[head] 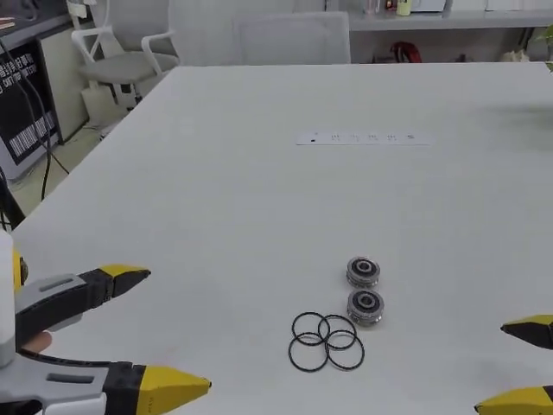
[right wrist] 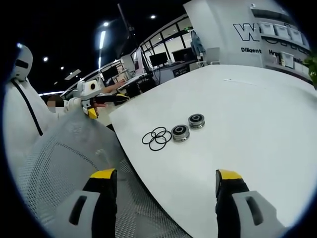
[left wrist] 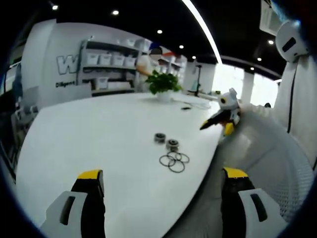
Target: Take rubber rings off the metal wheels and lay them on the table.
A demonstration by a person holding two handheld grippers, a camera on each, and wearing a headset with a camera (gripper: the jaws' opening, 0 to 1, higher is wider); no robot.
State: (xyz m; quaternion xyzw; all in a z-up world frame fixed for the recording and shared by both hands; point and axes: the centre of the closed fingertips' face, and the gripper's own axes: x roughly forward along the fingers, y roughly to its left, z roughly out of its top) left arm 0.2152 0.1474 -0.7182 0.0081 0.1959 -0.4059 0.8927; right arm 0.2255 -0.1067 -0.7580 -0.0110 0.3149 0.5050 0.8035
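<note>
Two metal wheels [head: 363, 271] [head: 365, 307] stand side by side on the white table [head: 259, 199]. Several black rubber rings [head: 327, 340] lie flat and overlapping just in front of them. My left gripper [head: 168, 330] is at the lower left, open, with nothing between its yellow-tipped jaws. At the lower right my right gripper [head: 499, 367] is open and empty too. The left gripper view looks across the table at the wheels [left wrist: 167, 141] and rings [left wrist: 174, 161], with the left gripper [left wrist: 162, 174] wide apart. From the right gripper [right wrist: 164, 174] the wheels [right wrist: 187, 127] and rings [right wrist: 157, 138] lie ahead.
A white strip with small markings [head: 361, 137] lies farther back on the table. White chairs [head: 112, 52] stand beyond the far left corner. A mesh chair back [right wrist: 64, 163] is close to the table's near edge. A potted plant [left wrist: 163, 82] stands at the table's far end.
</note>
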